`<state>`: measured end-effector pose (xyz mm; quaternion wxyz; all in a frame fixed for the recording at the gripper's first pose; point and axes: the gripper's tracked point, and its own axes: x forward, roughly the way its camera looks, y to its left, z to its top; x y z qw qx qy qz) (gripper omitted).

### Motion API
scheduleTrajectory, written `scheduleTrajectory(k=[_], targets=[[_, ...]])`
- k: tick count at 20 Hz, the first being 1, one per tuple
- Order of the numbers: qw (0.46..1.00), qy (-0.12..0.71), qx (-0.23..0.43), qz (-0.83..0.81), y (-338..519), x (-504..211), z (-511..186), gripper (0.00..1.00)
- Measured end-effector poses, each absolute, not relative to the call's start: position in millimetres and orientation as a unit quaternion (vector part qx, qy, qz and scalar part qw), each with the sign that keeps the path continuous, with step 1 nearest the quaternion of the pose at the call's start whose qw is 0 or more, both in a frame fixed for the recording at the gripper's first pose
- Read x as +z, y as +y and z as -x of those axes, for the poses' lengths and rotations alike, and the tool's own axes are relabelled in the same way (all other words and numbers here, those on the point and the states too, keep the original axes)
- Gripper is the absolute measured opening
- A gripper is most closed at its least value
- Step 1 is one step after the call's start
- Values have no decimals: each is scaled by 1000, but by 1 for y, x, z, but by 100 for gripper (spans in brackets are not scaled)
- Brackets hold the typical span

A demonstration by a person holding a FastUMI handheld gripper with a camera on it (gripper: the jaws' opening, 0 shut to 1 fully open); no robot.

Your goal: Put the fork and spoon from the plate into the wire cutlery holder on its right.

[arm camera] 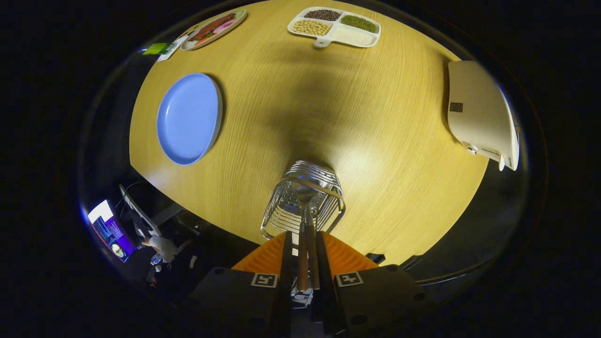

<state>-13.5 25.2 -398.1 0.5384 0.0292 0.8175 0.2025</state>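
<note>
My gripper (304,237) hovers over the wire cutlery holder (281,211), which stands near the table's front edge. Two slim wooden handles (303,263) lie side by side between my fingers, which are closed against them. A metal spoon bowl (305,191) at the end of one handle reaches down inside the holder's rim. What head the other handle carries is hidden, so I cannot tell whether it is the fork. The blue plate (188,119) lies bare on the table, to the left of the holder and further away.
On the round wooden table (375,117) a white divided tray (334,27) of beans sits at the far side, an oval dish of food (213,28) far left, and a white appliance (479,112) at the right edge. A lit screen (110,230) stands below the table.
</note>
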Motion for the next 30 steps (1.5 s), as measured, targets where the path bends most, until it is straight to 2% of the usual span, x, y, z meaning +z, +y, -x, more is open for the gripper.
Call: scheduleTrajectory(k=[4, 7, 9, 13, 19, 30], targets=[[616, 758, 207, -58, 28, -374, 5, 71], [682, 700, 200, -68, 27, -350, 2, 85], [726, 656, 192, -72, 24, -330, 2, 98], [799, 571, 171, -78, 17, -293, -4, 100], [874, 449, 160, -97, 7, -244, -12, 100], [948, 226, 197, -109, -39, -138, -26, 99]])
